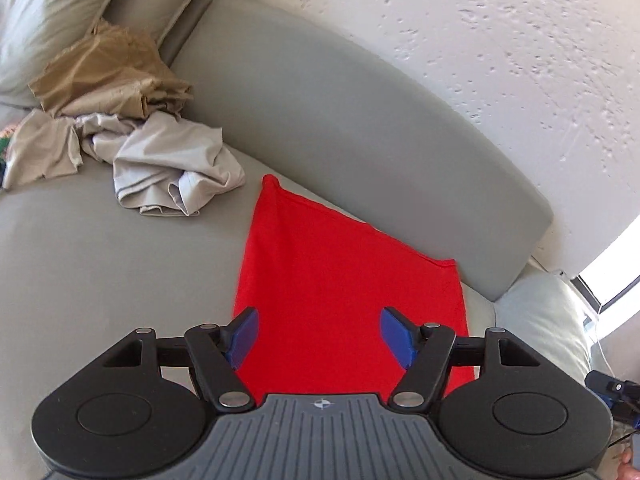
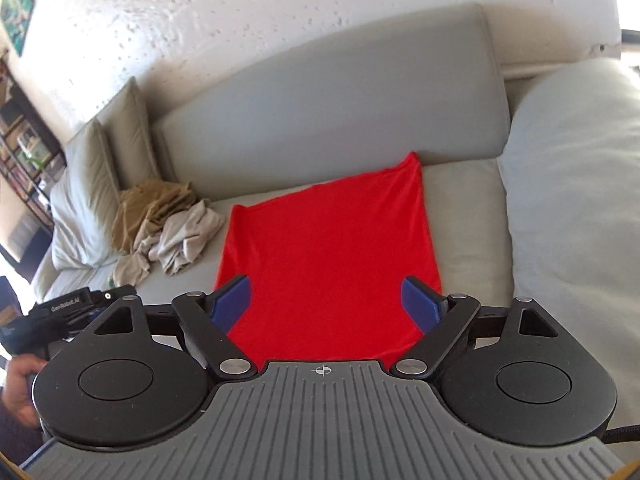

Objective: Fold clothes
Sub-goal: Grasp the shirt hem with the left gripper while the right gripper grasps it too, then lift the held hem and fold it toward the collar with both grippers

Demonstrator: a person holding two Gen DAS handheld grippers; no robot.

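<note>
A red garment [image 1: 340, 280] [image 2: 328, 256] lies spread flat on the grey sofa seat [image 1: 100, 248], its far corners reaching the backrest. My left gripper [image 1: 318, 334] hovers above its near edge, open, blue pads wide apart with nothing between them. My right gripper [image 2: 328, 300] also hangs over the near edge of the red cloth, open and empty. The left gripper's body [image 2: 68, 308] shows at the left of the right wrist view, held by a hand [image 2: 20, 388]. The right gripper's tip [image 1: 612, 392] peeks in at the far right of the left wrist view.
A crumpled pile of beige and tan clothes [image 1: 120, 128] [image 2: 160, 228] sits left of the red garment. Pale cushions [image 1: 48, 12] lean at the sofa's left end. A large light cushion [image 2: 576, 200] fills the right side. The grey backrest [image 1: 340, 120] and a white wall [image 1: 480, 20] stand behind.
</note>
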